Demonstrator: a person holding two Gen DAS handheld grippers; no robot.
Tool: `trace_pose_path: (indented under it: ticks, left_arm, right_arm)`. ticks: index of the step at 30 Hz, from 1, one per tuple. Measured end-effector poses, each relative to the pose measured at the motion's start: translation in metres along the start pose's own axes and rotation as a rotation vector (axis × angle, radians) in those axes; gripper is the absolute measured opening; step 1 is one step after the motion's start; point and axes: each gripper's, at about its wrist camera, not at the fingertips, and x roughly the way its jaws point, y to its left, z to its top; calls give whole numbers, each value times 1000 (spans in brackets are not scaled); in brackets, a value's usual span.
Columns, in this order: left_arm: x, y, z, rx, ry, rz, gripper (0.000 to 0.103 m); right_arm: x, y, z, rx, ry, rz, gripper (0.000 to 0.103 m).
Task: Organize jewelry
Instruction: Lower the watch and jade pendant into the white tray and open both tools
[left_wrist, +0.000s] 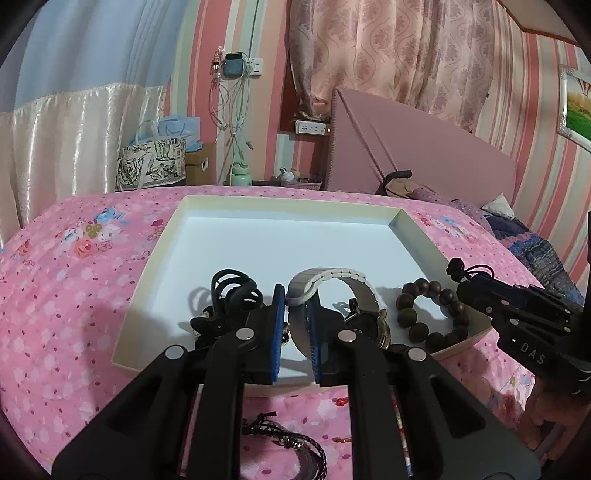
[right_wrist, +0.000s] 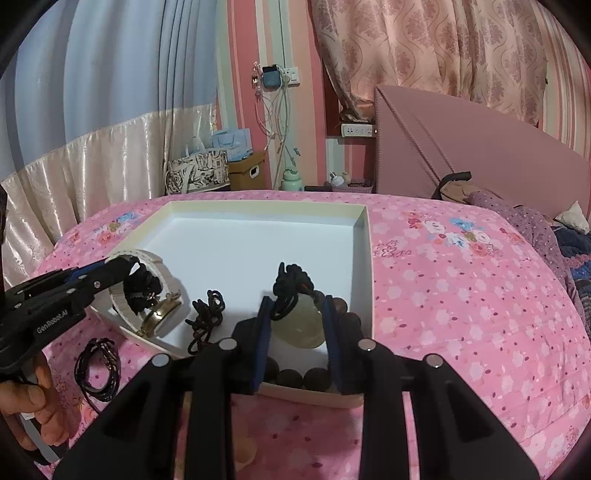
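A shallow white box (left_wrist: 258, 206) lies on the pink bed. My left gripper (left_wrist: 295, 306) is shut on the white strap of a gold-faced watch (left_wrist: 365, 295) and holds it just above the box's near edge; it also shows in the right wrist view (right_wrist: 155, 295). My right gripper (right_wrist: 295, 314) is shut on a pale jade pendant (right_wrist: 301, 325) with a black cord, above a dark wooden bead bracelet (left_wrist: 432, 314) lying in the box. A black corded piece (left_wrist: 232, 291) lies in the box to the left. A braided black bracelet (left_wrist: 295, 446) lies on the bed outside the box.
The pink floral bedspread (left_wrist: 74, 277) surrounds the box. A pink headboard (left_wrist: 406, 147) and pillows stand at the right. Bags, a carton and a green bottle (left_wrist: 242, 177) stand beyond the bed's far edge, by the curtains.
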Motion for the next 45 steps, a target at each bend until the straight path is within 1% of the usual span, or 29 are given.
trace_pose_path:
  ticks: [10, 13, 20, 29, 35, 41, 45]
  left_arm:
    - [9, -5, -1, 20, 21, 27, 11]
    - [11, -8, -1, 35, 25, 50, 11]
    - [14, -7, -1, 27, 28, 78, 11]
    - [20, -9, -2, 23, 43, 79, 11]
    - [21, -13, -3, 40, 42, 82, 13]
    - [25, -10, -3, 31, 56, 73, 13]
    - [27, -10, -2, 40, 59, 78, 18]
  right_arm:
    - [7, 5, -3, -19, 26, -6, 27]
    - [11, 6, -4, -26, 39, -9, 27]
    - [16, 7, -6, -33, 67, -27, 27]
    - [23, 3, -6, -23, 97, -35, 27]
    - [22, 3, -6, -21, 102, -27, 27]
    - [20, 2, -6, -22, 97, -27, 27]
    - [22, 2, -6, -25, 98, -29, 27]
